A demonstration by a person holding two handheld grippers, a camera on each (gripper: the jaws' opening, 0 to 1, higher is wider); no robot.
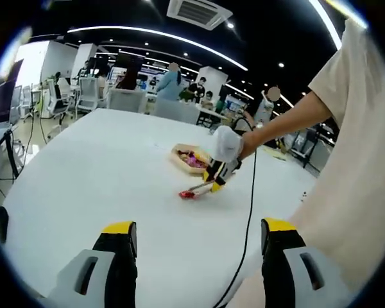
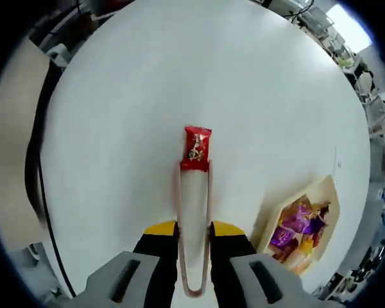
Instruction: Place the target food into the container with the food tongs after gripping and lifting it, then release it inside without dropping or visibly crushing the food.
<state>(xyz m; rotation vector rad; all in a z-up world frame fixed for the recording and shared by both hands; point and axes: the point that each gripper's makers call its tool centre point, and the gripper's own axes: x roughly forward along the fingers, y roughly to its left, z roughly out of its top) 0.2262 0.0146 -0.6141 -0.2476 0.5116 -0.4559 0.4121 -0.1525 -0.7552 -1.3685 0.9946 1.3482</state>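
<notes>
I am seeing my right gripper (image 2: 194,237) squeezing the tongs (image 2: 194,212), whose tips are pinching a red, glossy, uncrushed candy wrapper (image 2: 196,147) on the table (image 2: 244,77).

Your tongs (image 2: 194,218) run out of sight between the jaws at the bottom; the candy's (image 2: 196,147) print is too small to read, and the container (image 2: 311,192) is partly cut off.

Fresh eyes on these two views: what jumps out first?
The red snack packet pinched at the tips of the food tongs, which the right gripper squeezes over the white table. Next, the tray of purple and orange wrapped sweets to the tongs' right in the right gripper view.
</notes>
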